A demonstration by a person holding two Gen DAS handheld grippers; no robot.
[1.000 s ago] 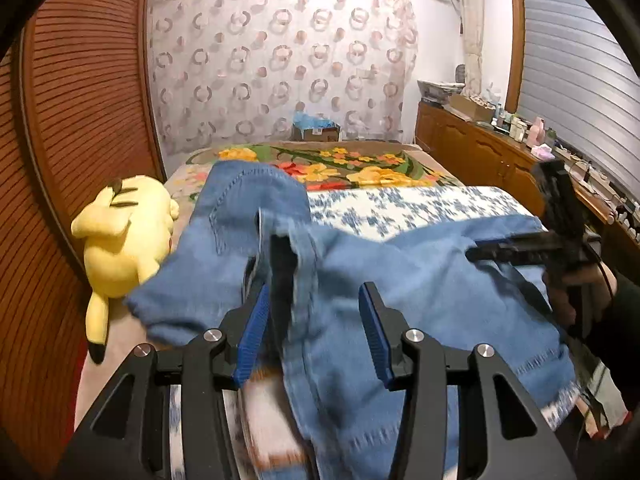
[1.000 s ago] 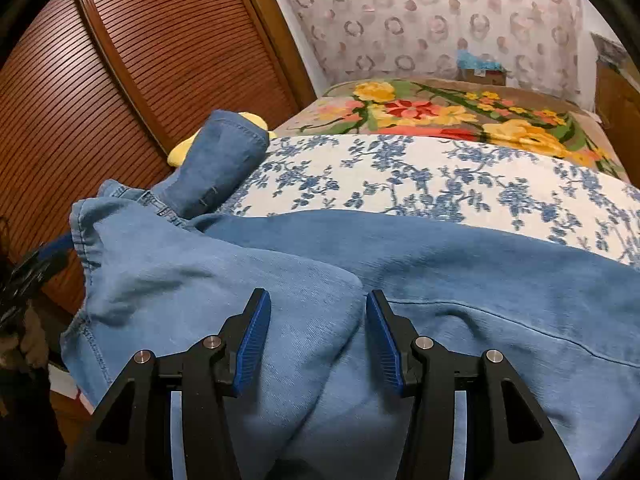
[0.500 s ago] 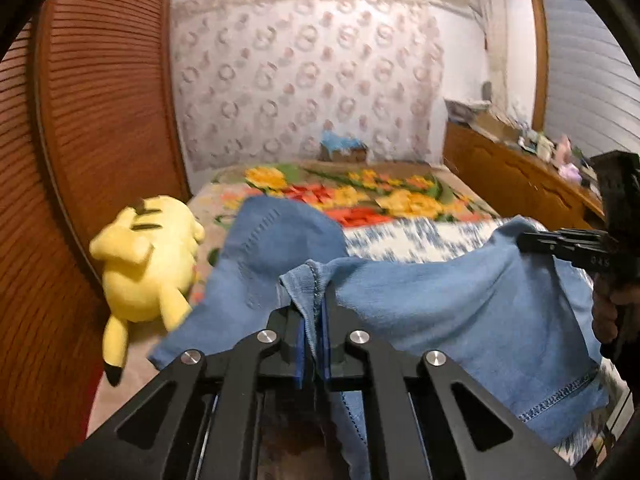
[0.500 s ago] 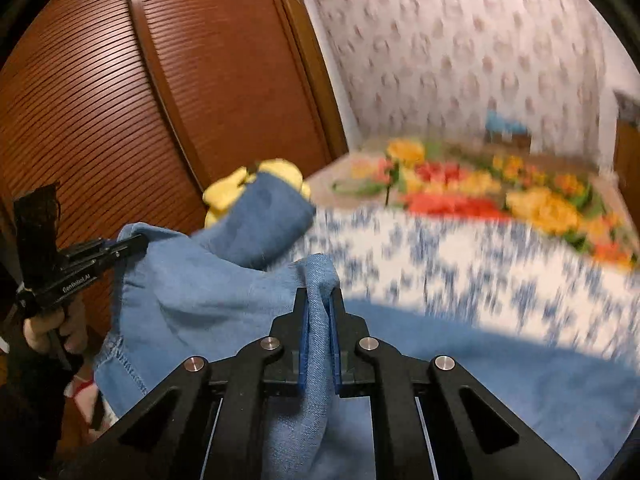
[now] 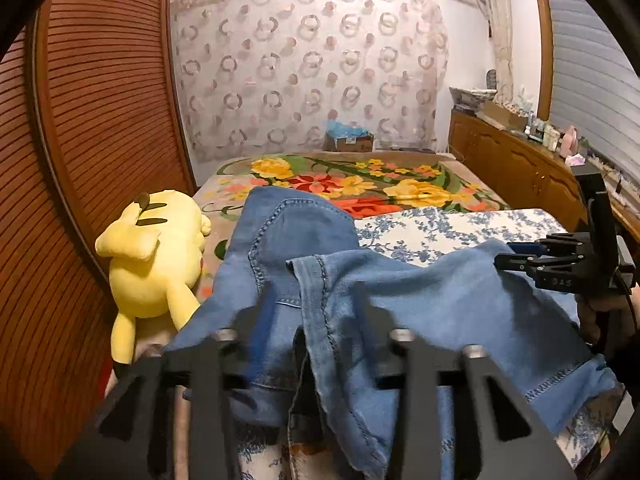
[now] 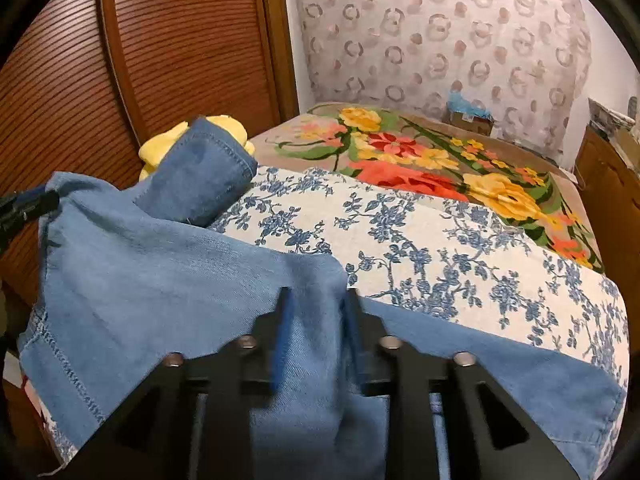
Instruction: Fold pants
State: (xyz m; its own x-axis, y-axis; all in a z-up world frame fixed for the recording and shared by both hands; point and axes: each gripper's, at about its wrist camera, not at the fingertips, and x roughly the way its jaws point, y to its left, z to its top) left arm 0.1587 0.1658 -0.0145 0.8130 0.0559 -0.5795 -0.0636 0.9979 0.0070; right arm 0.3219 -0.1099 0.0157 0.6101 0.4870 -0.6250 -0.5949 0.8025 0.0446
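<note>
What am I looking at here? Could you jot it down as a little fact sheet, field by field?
Place: bed with a blue-flowered sheet
Garment: blue denim pants, bunched on the bed
Left tongs: opening, a seam of the pants between them
Right tongs: opening, a fold of denim between them
Beside the pants: yellow plush toy
Behind: patterned curtain
</note>
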